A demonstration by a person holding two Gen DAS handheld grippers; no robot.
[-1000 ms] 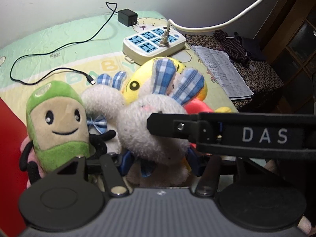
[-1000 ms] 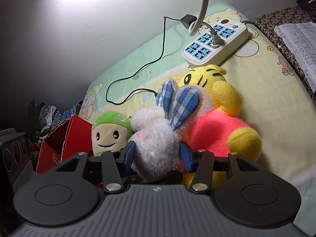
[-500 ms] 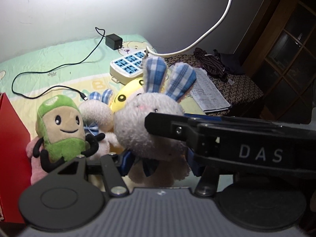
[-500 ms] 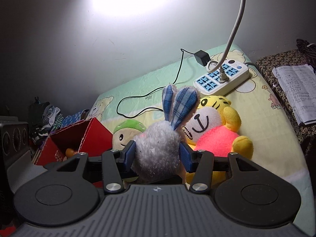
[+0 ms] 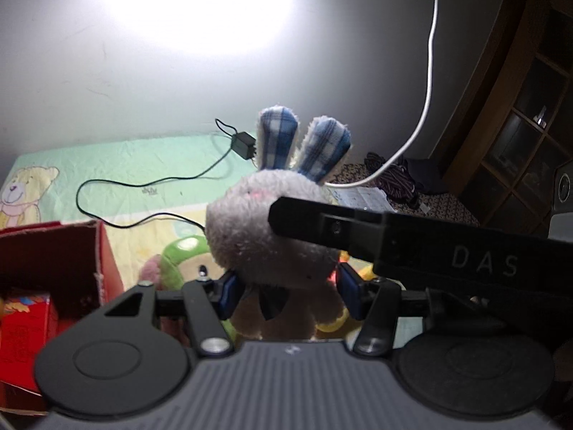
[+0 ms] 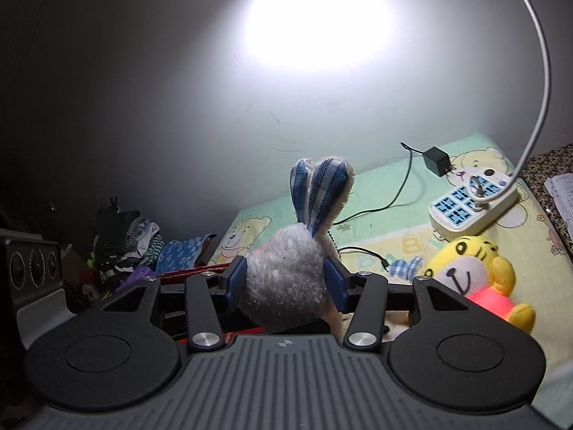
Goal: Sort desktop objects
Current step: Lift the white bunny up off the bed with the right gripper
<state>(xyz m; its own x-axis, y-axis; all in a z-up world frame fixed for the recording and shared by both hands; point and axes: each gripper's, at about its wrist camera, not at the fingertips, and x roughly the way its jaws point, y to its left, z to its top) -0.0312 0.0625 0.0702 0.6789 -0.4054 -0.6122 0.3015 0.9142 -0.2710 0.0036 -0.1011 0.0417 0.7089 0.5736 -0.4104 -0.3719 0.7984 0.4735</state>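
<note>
Bedsheet with bear prints under a bright lamp glare; I hold the rabbit (image 6: 286, 279) aloft, both grippers clamped on it.

My right gripper (image 6: 286, 283) pinches its grey fuzzy head between blue pads; my left gripper (image 5: 290, 290) grips lower down, with the right tool's black bar crossing my left view. Its blue plaid ears stand upright. Below lie a green plush (image 5: 179, 261), a yellow tiger (image 6: 472, 272), a power strip (image 6: 472, 208), a black charger (image 6: 437, 161) and, at left, a red box (image 5: 53, 251).

A power strip (image 6: 472, 208) and black adapter (image 6: 437, 161) lie near the surface's (image 6: 390, 193) back edge, clothes (image 6: 125, 240) heaped off its left end.
</note>
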